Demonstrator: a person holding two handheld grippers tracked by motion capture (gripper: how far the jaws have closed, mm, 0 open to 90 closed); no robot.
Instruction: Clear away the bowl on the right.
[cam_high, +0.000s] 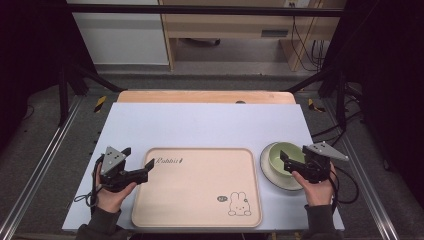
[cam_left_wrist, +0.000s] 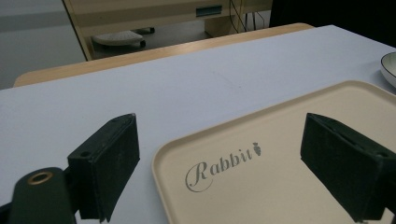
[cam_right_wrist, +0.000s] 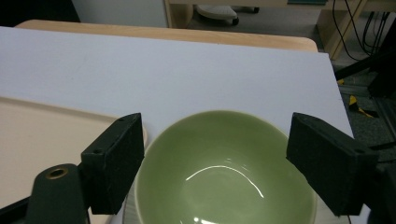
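A green bowl (cam_high: 283, 156) is seen on a pale plate (cam_high: 267, 173) near the right edge of the table (cam_high: 200, 125), toward its front right corner, just beside the right rim of a beige tray (cam_high: 200, 200). The right gripper (cam_high: 290, 162) is held over the bowl from the right side; in the right gripper view the bowl (cam_right_wrist: 224, 163) lies directly ahead and below, between the two jaws, which are spread wide and hold nothing. Whether a jaw touches the bowl rim cannot be told. The bowl is round, so no long axis is given. The right hand (cam_high: 317, 187) is clearly the nearer one, and a grasp of the bowl seems to be prepared.

The left gripper (cam_high: 142, 167) is kept at the tray's far left corner, pointing to the right. Its jaws are also wide apart and empty; one stands over the table and one over the tray (cam_left_wrist: 280, 163).
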